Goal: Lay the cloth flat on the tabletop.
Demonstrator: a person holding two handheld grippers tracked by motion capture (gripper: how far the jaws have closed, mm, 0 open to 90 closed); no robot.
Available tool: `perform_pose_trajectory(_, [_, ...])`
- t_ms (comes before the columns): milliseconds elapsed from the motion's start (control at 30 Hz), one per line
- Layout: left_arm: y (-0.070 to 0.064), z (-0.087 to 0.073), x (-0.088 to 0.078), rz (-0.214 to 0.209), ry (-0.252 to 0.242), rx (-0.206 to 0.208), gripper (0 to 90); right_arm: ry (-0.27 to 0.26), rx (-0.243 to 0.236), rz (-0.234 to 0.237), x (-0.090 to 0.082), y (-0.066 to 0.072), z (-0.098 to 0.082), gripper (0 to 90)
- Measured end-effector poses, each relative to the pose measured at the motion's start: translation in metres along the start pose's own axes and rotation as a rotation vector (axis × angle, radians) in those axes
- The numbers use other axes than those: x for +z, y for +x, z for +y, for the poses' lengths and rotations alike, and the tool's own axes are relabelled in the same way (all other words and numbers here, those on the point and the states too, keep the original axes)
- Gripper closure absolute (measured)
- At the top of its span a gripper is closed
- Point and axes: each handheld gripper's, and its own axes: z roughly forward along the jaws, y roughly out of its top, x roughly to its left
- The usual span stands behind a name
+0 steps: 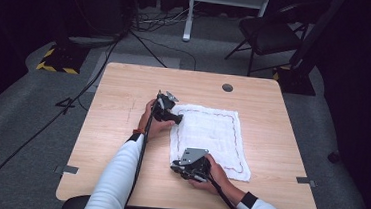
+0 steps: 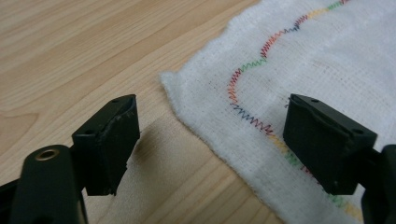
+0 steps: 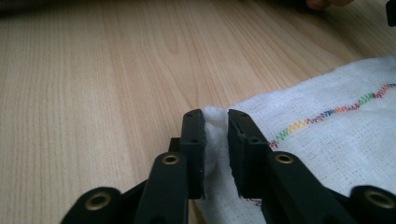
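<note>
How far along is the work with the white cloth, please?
The white cloth lies flat and unfolded on the wooden table. The right tool has pinched the cloth's near-left corner. The left tool stands open around the far-left corner, not yet gripping. Closing on that corner and any lifting or folding remain.

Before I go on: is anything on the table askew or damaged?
Nothing stands out. The white cloth lies flat on the table, slightly turned to its edges. The right claw pinches its near corner; the left claw stands open over the far corner.
</note>
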Motion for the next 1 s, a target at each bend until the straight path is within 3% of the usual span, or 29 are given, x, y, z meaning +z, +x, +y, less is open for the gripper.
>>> perform_pose_trajectory(67, [0.003, 0.0, 0.002, -0.018, -0.003, -0.016, 17.6, 0.001, 0.001, -0.006, 0.0, 0.001, 0.0, 83.0])
perform_pose_trajectory(133, [0.005, -0.001, 0.001, -0.043, -0.017, 0.007, 19.2, 0.004, -0.002, -0.004, 0.0, 0.001, 0.0, 84.3])
perform_pose_trajectory(200, [0.005, -0.001, 0.0, -0.055, -0.022, 0.016, 31.1, 0.003, -0.006, -0.003, 0.0, 0.001, 0.0, 84.5])
perform_pose_trajectory(400, [0.004, -0.004, -0.005, -0.155, -0.031, 0.054, 70.7, -0.001, -0.006, -0.009, 0.0, 0.002, 0.0, 85.4])
perform_pose_trajectory(467, [0.003, -0.005, -0.007, -0.163, -0.031, 0.075, 77.5, -0.001, -0.016, -0.007, 0.001, 0.002, 0.001, 85.5])
perform_pose_trajectory(767, [0.012, -0.008, -0.024, -0.138, -0.026, 0.106, 82.1, -0.028, -0.024, 0.019, 0.002, 0.001, 0.005, 86.6])
perform_pose_trajectory(1000, [0.022, -0.014, -0.037, -0.129, -0.031, 0.085, 82.8, -0.053, -0.031, 0.024, -0.003, 0.004, 0.013, 86.8])
